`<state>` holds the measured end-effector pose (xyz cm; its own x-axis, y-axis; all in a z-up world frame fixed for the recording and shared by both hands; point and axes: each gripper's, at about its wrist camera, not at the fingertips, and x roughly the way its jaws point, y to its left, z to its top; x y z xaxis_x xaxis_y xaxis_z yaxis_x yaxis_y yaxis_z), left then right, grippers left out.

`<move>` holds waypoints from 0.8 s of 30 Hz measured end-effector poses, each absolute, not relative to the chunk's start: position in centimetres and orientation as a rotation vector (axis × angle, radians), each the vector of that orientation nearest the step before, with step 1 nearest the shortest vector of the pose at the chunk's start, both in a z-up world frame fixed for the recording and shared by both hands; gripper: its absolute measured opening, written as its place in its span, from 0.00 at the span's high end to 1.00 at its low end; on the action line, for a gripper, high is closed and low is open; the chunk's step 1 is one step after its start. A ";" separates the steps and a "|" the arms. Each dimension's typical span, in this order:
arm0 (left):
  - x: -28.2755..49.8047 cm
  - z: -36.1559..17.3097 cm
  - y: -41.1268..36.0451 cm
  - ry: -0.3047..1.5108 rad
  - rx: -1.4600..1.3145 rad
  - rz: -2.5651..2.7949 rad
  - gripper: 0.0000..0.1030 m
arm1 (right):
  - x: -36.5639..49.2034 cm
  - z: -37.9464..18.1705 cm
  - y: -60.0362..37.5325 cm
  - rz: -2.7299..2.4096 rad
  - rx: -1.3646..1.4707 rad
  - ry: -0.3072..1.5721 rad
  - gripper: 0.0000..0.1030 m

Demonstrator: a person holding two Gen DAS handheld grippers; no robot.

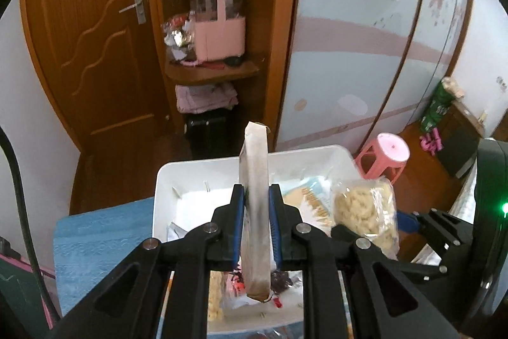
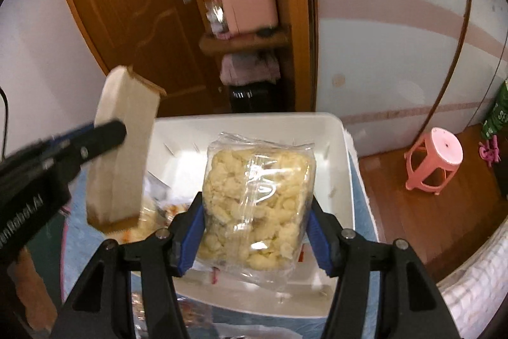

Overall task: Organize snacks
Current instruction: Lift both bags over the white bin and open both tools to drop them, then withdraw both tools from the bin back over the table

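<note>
My left gripper point(image 1: 256, 196) is shut on a tall beige snack box point(image 1: 255, 180), held upright above a white plastic bin point(image 1: 203, 170). The same box point(image 2: 122, 148) and the left gripper point(image 2: 95, 135) show at the left of the right wrist view. My right gripper point(image 2: 254, 205) is shut on a clear bag of pale yellow puffed snacks point(image 2: 257, 202), held over the bin point(image 2: 336, 148). That bag also shows in the left wrist view point(image 1: 365, 208). Several other snack packets point(image 1: 304, 199) lie inside the bin.
The bin sits on a blue cloth point(image 1: 101, 237). A pink stool point(image 2: 435, 161) stands on the wooden floor at the right. A wooden door point(image 1: 95, 53) and a corner shelf with a pink basket point(image 1: 219, 37) stand behind. A white bed edge point(image 2: 476, 281) is at the right.
</note>
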<state>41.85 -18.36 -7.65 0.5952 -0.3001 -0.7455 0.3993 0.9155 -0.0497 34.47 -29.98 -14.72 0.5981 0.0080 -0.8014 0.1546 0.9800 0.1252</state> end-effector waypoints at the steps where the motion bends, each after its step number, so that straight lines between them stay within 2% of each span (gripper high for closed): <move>1: 42.3 -8.2 -18.6 0.851 0.129 -0.408 0.77 | 34.8 -15.5 -30.1 -0.094 0.186 0.946 0.41; 2: 42.3 -8.7 -18.6 0.866 0.130 -0.413 0.53 | 35.0 -16.1 -30.2 -0.101 0.184 0.960 0.41; 3: 42.5 -9.2 -18.7 0.883 0.134 -0.410 0.22 | 35.1 -16.8 -30.3 -0.109 0.182 0.976 0.40; 4: 42.4 -9.5 -18.6 0.882 0.139 -0.389 0.12 | 35.1 -17.3 -30.4 -0.109 0.183 0.988 0.39; 5: 42.1 -9.4 -18.4 0.860 0.138 -0.377 0.07 | 35.1 -17.7 -30.5 -0.105 0.184 0.996 0.38; 8: 41.9 -9.4 -17.8 0.846 0.138 -0.382 0.07 | 34.9 -18.4 -30.7 -0.089 0.182 1.002 0.35; 11: 41.9 -9.1 -16.7 0.868 0.102 -0.381 0.07 | 34.6 -18.1 -30.7 -0.097 0.171 0.986 0.24; 24: 35.7 -5.4 -13.5 0.830 0.115 -0.376 0.07 | 30.8 -14.5 -29.1 -0.052 0.178 0.960 0.23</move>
